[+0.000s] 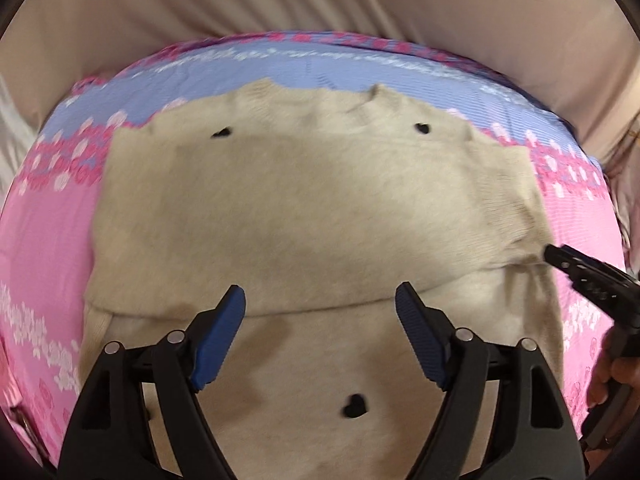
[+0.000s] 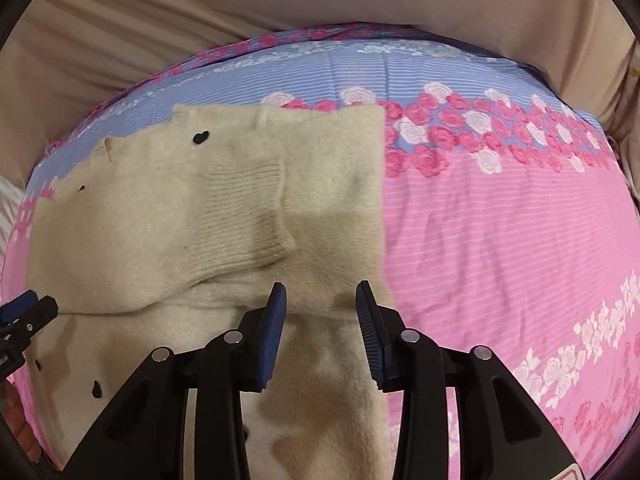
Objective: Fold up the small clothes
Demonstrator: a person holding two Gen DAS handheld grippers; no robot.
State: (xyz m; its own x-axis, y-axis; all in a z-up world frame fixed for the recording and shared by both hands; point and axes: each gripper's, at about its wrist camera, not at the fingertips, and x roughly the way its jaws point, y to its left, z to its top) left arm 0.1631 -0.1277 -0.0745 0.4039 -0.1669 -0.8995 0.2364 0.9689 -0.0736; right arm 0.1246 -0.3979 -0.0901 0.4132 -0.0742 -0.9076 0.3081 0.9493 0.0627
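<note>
On the pink-and-blue floral bedspread (image 2: 500, 208) lies the cream sweater (image 1: 304, 200), one sleeve (image 2: 240, 196) already folded across its body. Left gripper (image 1: 320, 300) hovers wide and empty, right gripper (image 2: 320, 300) narrower, also empty. Next likely comes gripping the hem for a crosswise fold.

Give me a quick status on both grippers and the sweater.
Left gripper open, empty, over the cream sweater. Right gripper open, empty, by the folded-in sleeve. Sweater partly folded on the floral bedsheet. Nothing in the way.
</note>
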